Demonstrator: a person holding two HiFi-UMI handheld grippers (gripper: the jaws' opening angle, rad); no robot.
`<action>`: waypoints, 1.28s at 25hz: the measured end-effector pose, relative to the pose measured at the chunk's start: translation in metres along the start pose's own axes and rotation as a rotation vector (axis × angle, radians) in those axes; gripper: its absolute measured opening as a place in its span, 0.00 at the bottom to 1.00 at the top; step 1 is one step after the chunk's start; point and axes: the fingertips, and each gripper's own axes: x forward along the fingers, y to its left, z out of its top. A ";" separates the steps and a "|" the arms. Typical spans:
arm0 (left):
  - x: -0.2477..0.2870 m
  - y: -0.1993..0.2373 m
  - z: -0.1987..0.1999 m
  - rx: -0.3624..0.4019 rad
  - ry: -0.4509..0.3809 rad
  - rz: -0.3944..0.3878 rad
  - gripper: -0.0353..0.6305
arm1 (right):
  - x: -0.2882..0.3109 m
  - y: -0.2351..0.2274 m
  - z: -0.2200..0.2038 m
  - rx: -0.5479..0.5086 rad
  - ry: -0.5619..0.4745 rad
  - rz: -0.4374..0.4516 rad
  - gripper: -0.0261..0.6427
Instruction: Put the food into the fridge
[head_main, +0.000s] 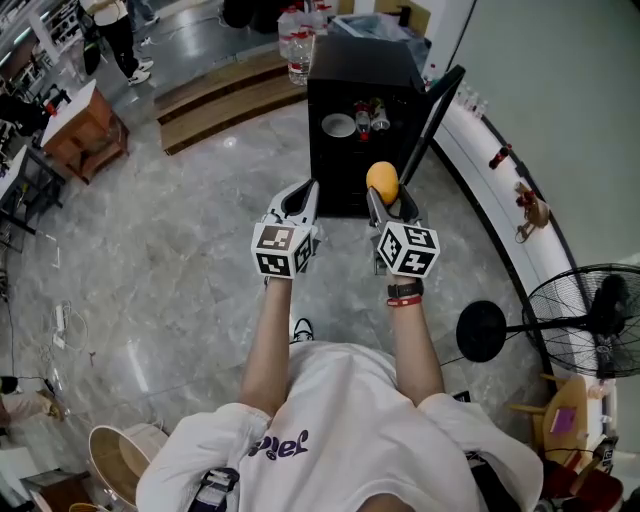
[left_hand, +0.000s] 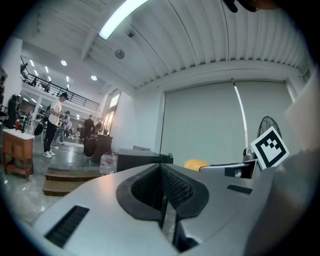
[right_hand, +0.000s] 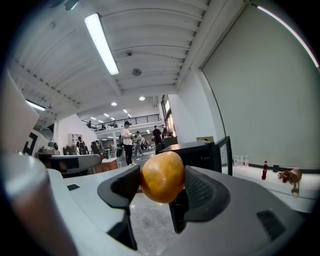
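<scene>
1. We hold the orange fruit (right_hand: 162, 176) in the right gripper (head_main: 384, 192). Its jaws stand part-way open, spread to the width of the fruit, and the pads (right_hand: 202, 192) press on opposite sides of it
2. The fruit sits just in front of the fridge (head_main: 365, 65), before the lower part of the open front. We judge that it is not yet inside
3. The fridge door (head_main: 440, 105) stands swung open at the fridge's right side, so the approach to the opening is free
4. The left gripper (head_main: 303, 200) hangs in front of the fridge's left edge, beside the right gripper. Its jaws are closed against each other with nothing between them
5. Inside the fridge, on the upper level, we see a pale dish (head_main: 338, 125) and some small containers (head_main: 370, 118) to the right of it. The space below them is dark, and we cannot tell what it holds
6. Handling, as we judge it: the fruit is light and firm, with a smooth rounded skin. It can slip or roll out of the pads, and hard pressure may bruise it
7. Hold point: we grip across the widest part, as the pads do now, with moderate pressure
8. On release, we set the fruit on a flat shelf inside the fridge, clear of the dish, since a round fruit tends to roll
</scene>
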 end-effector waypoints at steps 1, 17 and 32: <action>0.005 0.007 0.002 0.004 -0.002 -0.006 0.08 | 0.009 0.004 0.000 -0.005 0.000 -0.002 0.48; 0.033 0.110 -0.015 -0.001 0.059 -0.120 0.08 | 0.086 0.050 -0.010 0.048 -0.020 -0.114 0.48; 0.110 0.144 -0.065 0.007 0.154 -0.164 0.08 | 0.192 0.029 -0.056 0.156 0.079 -0.059 0.48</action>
